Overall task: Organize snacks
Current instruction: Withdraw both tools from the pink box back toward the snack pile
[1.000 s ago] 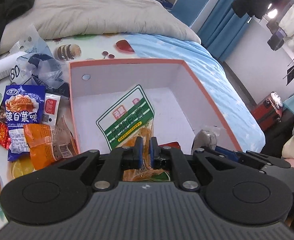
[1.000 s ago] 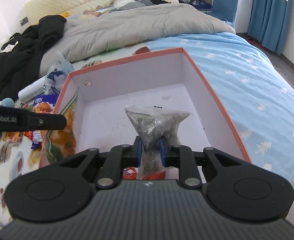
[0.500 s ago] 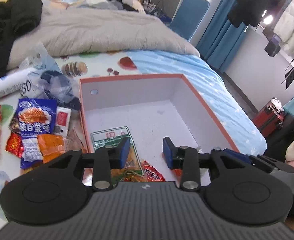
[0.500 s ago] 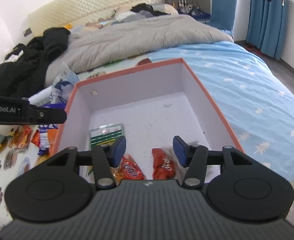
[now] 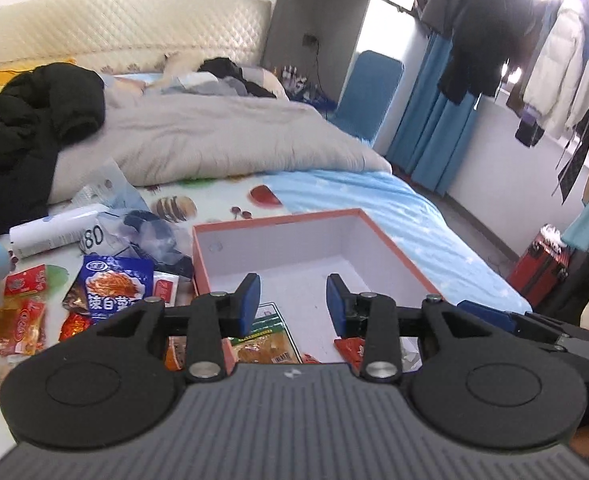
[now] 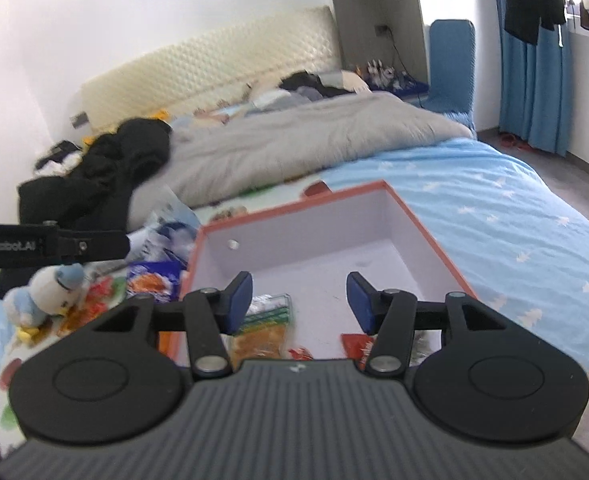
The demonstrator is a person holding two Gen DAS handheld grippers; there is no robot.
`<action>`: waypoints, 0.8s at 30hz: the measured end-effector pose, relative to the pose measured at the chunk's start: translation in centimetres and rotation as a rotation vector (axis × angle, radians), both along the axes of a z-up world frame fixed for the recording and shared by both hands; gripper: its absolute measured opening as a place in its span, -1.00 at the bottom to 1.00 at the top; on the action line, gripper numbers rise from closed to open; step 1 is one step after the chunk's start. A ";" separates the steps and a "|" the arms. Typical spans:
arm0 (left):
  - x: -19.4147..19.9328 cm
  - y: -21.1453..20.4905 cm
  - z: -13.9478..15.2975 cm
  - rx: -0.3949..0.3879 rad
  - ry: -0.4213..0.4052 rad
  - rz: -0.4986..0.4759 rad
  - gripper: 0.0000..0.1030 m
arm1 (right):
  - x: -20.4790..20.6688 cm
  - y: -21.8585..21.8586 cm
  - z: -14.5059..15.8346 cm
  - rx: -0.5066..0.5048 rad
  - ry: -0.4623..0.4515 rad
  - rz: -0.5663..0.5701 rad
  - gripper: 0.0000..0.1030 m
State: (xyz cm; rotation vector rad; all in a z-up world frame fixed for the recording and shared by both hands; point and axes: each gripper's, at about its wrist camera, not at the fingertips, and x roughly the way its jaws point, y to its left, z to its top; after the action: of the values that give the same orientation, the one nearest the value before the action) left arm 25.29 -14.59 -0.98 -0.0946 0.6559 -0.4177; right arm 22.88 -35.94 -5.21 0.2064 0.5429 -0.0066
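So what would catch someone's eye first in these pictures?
Probably the orange-edged box open on the bed, with a green snack packet and red packets near its front. Left of it, loose snacks scatter around a blue packet. Both grippers, left and right, hang over it with jaws apart and empty.

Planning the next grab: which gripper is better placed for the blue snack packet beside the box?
Left. The blue packet lies on the left gripper side; the right gripper is over the box. Both are open.
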 end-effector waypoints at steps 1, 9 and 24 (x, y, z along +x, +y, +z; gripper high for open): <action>-0.6 0.3 0.1 -0.004 -0.001 0.002 -0.19 | -0.4 0.4 0.2 0.001 -0.010 0.009 0.06; -7.1 4.3 0.7 0.038 -0.021 -0.013 -0.19 | -4.1 2.5 0.8 0.027 -0.070 0.077 0.07; -18.2 11.3 -3.3 -0.021 0.027 0.176 -0.19 | -12.8 7.2 -2.0 0.010 -0.043 0.133 0.07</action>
State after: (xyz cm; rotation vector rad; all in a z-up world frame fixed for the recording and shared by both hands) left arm 7.05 -3.33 -4.31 -0.1767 0.6636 -0.2537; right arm 10.03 -28.78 -7.26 0.1791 0.5131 0.1296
